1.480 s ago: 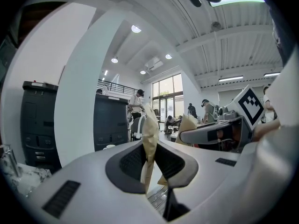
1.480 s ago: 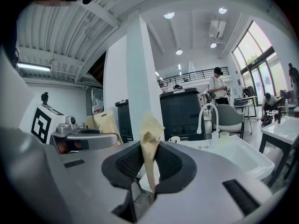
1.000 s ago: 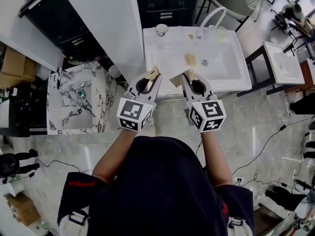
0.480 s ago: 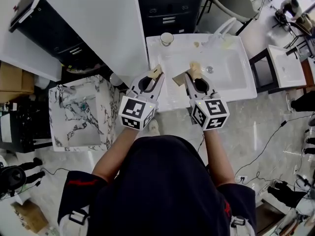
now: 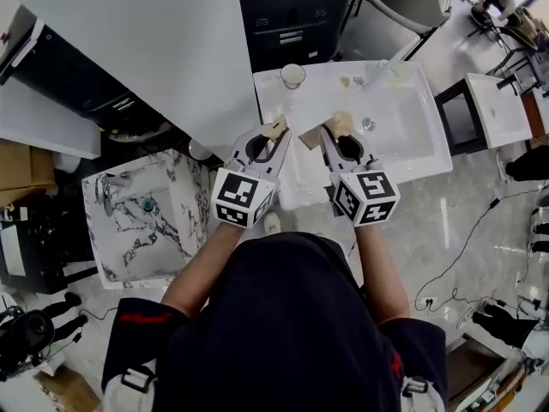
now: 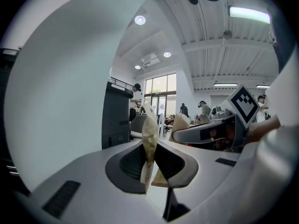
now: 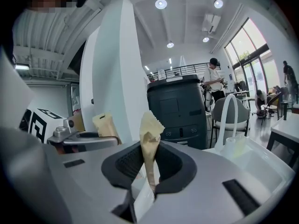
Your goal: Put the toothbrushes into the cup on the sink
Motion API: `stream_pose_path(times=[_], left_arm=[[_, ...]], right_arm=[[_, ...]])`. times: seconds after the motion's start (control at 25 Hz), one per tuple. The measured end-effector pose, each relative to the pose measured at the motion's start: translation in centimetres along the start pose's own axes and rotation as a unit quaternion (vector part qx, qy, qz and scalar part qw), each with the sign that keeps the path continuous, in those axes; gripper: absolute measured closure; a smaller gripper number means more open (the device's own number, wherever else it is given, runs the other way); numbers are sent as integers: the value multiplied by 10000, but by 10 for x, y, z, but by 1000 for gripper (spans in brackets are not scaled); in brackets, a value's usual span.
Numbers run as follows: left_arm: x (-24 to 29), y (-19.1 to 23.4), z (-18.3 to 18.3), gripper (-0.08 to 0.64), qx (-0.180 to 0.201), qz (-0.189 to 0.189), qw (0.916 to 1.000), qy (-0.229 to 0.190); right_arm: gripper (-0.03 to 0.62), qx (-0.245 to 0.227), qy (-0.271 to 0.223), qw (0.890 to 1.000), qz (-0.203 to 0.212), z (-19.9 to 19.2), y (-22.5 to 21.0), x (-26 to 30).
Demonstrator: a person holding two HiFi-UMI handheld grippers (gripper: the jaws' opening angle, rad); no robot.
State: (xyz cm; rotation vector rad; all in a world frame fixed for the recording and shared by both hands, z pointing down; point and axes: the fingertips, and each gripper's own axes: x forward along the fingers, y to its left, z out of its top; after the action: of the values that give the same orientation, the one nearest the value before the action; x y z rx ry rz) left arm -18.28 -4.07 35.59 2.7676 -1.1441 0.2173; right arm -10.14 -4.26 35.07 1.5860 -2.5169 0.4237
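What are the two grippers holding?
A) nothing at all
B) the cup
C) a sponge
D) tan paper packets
D: the left gripper and the right gripper are each shut on a tan paper packet, while the cup stands on the back corner of the sink.

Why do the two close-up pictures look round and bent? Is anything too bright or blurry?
Left gripper view: the wide-angle lens bulges everything inside a dark rim; the ceiling light glares. Right gripper view: same bulge, windows glow bright, tan packet in the jaws looks crisp. Head view: evenly lit, floor shiny.
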Motion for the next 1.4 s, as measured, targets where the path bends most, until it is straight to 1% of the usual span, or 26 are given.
stream_pose_path(times=[0.24, 0.44, 0.68, 0.92, 1.12, 1.4], left_arm=[[8, 14, -8, 499, -82, -114, 9999, 59], [19, 17, -10, 499, -144, -181, 9997, 87], [34, 18, -14, 499, -207, -125, 9996, 142], [62, 20, -11, 499, -227, 57, 9996, 185], [85, 25, -10, 499, -376, 260, 9987, 204], [112, 33, -14, 499, -448, 547, 9971, 298]], right_arm=[[509, 58, 84, 9999, -83, -4, -1, 15], [509, 92, 133, 9998, -154, -5, -12, 20], [509, 159, 179, 9996, -119, -9, -26, 26], [509, 218, 239, 9994, 82, -10, -50, 39], [509, 243, 273, 9991, 201, -7, -73, 49], [509, 208, 444, 9977, 474, -10, -96, 71]])
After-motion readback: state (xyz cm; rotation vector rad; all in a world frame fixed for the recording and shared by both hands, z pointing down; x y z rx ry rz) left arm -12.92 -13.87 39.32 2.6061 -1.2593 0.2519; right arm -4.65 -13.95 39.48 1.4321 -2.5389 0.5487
